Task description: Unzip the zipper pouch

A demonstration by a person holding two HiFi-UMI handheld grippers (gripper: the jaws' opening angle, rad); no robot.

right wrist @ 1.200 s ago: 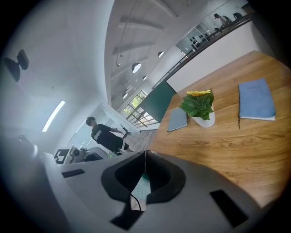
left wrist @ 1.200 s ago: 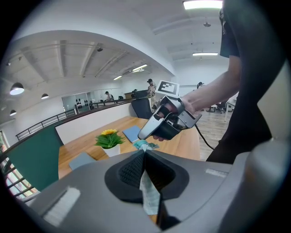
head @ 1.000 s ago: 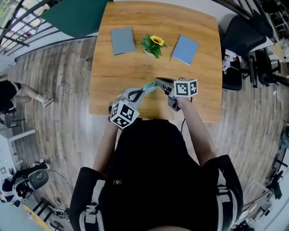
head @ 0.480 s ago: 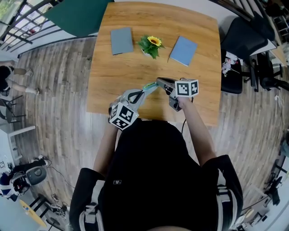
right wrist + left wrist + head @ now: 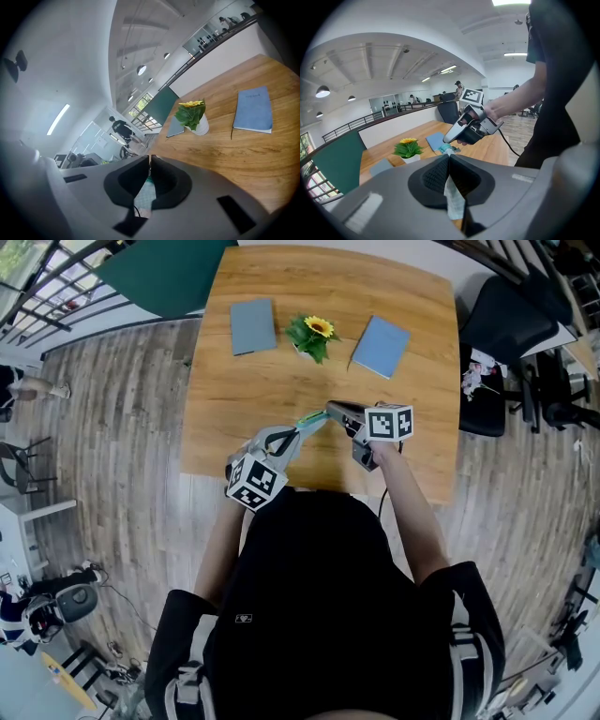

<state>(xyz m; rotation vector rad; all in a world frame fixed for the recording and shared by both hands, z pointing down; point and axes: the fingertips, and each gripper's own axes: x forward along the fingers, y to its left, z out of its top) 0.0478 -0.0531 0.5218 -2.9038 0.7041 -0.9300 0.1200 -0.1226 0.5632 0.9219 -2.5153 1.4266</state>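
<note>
Since the earlier frames both grippers had barely shifted over the near edge of the table (image 5: pixel 272 381). The left gripper (image 5: pixel 449 158) was pinched tight on the teal zipper pouch (image 5: pixel 454 199), its fabric hanging below the fingertips. The right gripper (image 5: pixel 149 161) was clamped on the pouch's other end, so the pouch was held between the two sets of fingers.
</note>
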